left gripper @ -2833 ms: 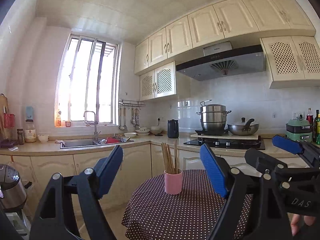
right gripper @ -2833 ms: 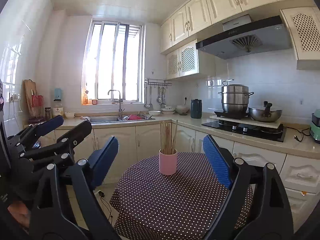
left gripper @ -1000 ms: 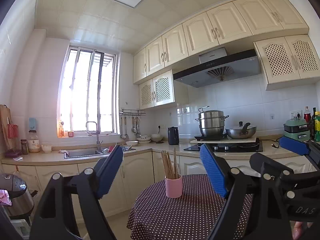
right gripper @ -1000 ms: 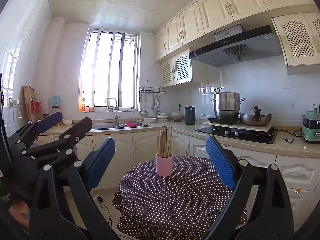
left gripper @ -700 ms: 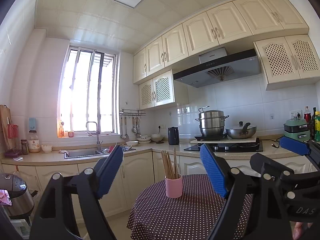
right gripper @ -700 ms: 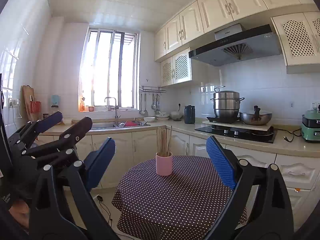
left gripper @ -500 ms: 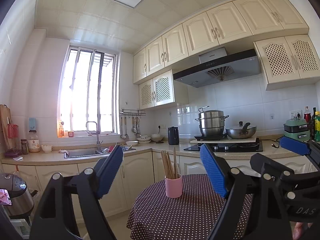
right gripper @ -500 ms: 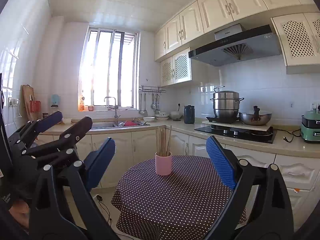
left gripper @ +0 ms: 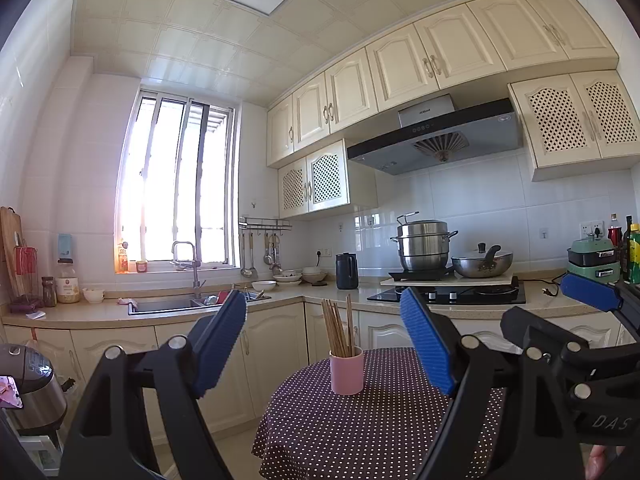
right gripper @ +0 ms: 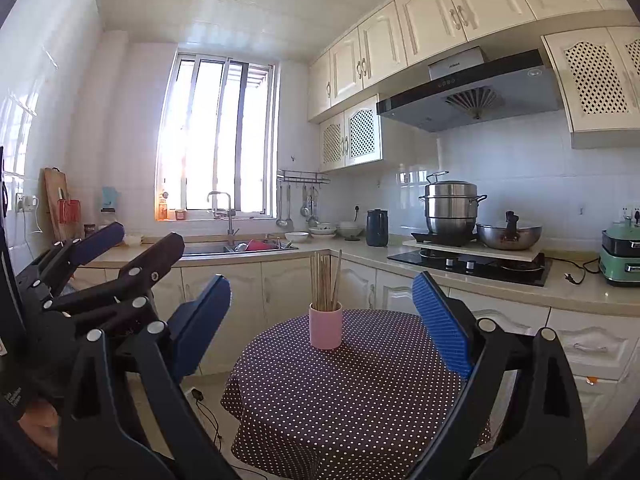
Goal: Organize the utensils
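Observation:
A pink cup (left gripper: 346, 371) holding several wooden chopsticks (left gripper: 338, 332) stands upright on a round table with a dark polka-dot cloth (left gripper: 360, 432). It also shows in the right wrist view (right gripper: 325, 325), with the chopsticks (right gripper: 323, 280) and the table (right gripper: 348, 392). My left gripper (left gripper: 324, 344) is open and empty, held back from the table above its near edge. My right gripper (right gripper: 322, 320) is open and empty, also short of the cup. Each gripper shows at the edge of the other's view.
A kitchen counter runs behind the table with a sink (left gripper: 168, 304), a black kettle (left gripper: 346, 265), a steel pot (left gripper: 423, 244) and a pan (left gripper: 482, 264) on the hob. A rice cooker (left gripper: 30, 384) stands low at the left.
Both views have tilted up slightly since 2.8 s ago and the table sits a little farther. Over the last second almost nothing has moved. Both grippers stay open.

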{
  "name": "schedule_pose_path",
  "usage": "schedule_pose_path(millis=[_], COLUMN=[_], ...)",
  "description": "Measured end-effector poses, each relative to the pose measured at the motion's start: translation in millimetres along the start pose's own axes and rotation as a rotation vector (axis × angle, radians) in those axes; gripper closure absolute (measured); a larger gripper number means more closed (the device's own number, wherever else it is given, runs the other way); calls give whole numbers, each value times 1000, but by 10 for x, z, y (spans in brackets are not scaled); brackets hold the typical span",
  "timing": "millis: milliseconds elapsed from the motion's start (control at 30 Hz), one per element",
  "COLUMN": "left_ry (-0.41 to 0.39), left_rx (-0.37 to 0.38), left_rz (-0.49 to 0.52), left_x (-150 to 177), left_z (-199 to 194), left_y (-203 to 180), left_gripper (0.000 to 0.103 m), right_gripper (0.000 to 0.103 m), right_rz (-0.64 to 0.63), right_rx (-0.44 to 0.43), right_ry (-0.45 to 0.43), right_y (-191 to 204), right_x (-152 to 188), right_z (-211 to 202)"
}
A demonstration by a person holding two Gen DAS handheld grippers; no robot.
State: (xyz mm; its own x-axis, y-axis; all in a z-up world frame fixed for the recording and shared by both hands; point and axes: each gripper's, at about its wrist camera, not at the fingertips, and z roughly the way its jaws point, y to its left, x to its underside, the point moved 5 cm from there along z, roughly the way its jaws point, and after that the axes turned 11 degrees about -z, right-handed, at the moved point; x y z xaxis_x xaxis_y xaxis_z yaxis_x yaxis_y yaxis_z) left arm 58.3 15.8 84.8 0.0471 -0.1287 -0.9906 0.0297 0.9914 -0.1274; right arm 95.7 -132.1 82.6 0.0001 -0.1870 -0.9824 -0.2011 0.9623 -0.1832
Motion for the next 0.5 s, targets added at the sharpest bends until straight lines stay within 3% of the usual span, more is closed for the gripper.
schedule_pose_path(millis=[500], left_ry=[4], left_rx=[-1], left_rz=[-8], left_x=[27], left_z=[-21], left_y=[43], left_gripper=[25], right_gripper=[12], right_rz=[-1], right_rx=[-5], right_ry=[10], right_y=[25], right_x=[20], right_z=[27])
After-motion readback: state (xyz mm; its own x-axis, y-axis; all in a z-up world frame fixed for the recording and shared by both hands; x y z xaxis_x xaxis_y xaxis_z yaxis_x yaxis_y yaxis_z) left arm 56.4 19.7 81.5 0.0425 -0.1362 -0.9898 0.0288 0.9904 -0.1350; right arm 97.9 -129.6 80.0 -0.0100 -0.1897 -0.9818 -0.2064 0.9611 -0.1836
